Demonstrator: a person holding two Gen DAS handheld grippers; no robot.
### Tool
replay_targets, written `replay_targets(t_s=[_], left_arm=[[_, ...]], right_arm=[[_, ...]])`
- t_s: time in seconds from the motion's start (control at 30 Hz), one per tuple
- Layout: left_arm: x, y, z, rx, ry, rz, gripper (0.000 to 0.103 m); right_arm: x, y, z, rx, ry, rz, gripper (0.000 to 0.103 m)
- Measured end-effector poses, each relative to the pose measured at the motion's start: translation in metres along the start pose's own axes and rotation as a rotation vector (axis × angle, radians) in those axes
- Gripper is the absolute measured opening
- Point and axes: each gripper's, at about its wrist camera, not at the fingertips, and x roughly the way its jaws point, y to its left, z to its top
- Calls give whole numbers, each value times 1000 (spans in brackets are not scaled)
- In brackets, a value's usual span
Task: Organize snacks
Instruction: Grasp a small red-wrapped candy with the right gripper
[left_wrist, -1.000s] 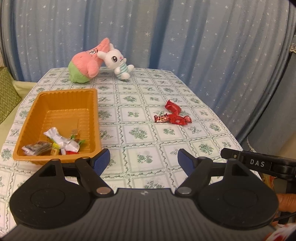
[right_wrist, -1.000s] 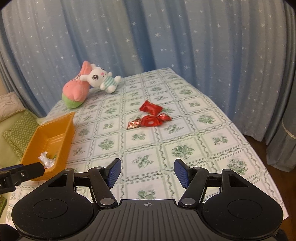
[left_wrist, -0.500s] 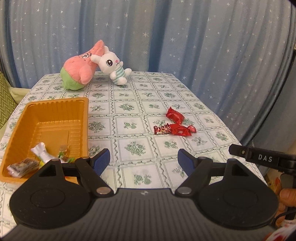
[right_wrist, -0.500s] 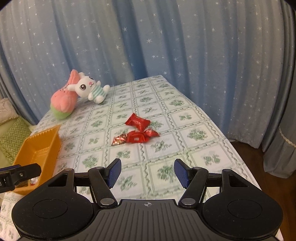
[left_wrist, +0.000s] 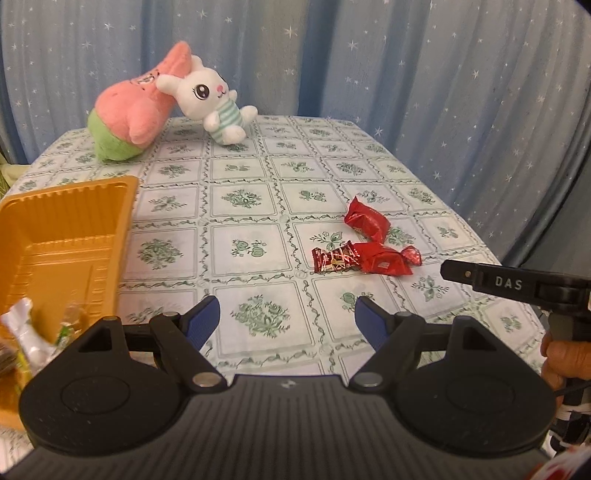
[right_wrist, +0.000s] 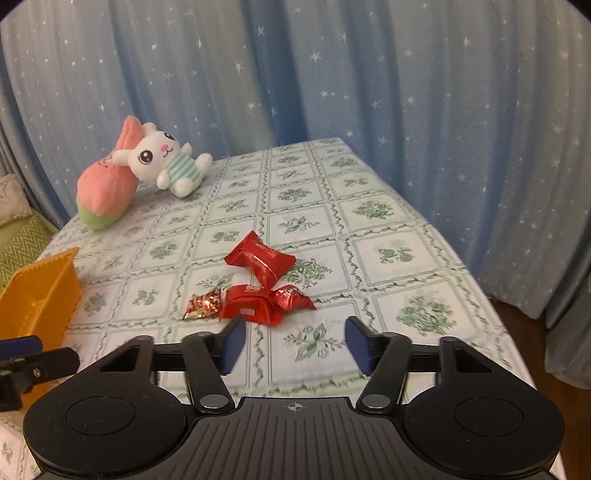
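Three red snack packets lie together on the tablecloth: a puffed red packet (left_wrist: 366, 221) (right_wrist: 261, 259) at the back, a red twist-wrapped candy (left_wrist: 386, 260) (right_wrist: 266, 303) in front of it, and a small dark-red bar (left_wrist: 335, 258) (right_wrist: 202, 306) at its left. An orange tray (left_wrist: 62, 236) (right_wrist: 38, 295) at the left holds several wrapped snacks (left_wrist: 26, 332). My left gripper (left_wrist: 285, 320) hovers open and empty above the cloth, short of the packets. My right gripper (right_wrist: 293, 345) hangs just before the red candy, its jaws closing with nothing between them.
A pink-and-green plush (left_wrist: 136, 107) (right_wrist: 105, 188) and a white rabbit plush (left_wrist: 212, 101) (right_wrist: 166, 162) lie at the table's far end. Blue starred curtains surround the table. The table's right edge (right_wrist: 476, 280) drops to the floor. A green cushion (right_wrist: 22, 240) sits left.
Both grippers have moved forward and down toward the red packets, which now look larger and closer. The tray has slid toward the left edge of both views. The right jaws have narrowed.
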Motion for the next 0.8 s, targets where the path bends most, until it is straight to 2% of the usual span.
replay_targets(t_s=[0.13, 0.27, 0.47, 0.57, 0.63, 0.8], left_arm=[[20, 1, 5, -10, 24, -25, 78], [34, 3, 9, -11, 26, -15, 78], [48, 7, 10, -10, 30, -9, 78], [56, 7, 9, -11, 37, -4, 78], [60, 6, 9, -13, 41, -5, 78], [68, 2, 9, -5, 48, -15, 78]], right_arm=[[23, -9, 7, 84, 22, 48, 48], [43, -17, 15, 180, 42, 83, 47], [69, -22, 20, 216, 51, 60, 47], [77, -21, 23, 196, 45, 40, 46], [79, -16, 24, 142, 49, 9, 38], [80, -12, 20, 60, 79, -35, 32]])
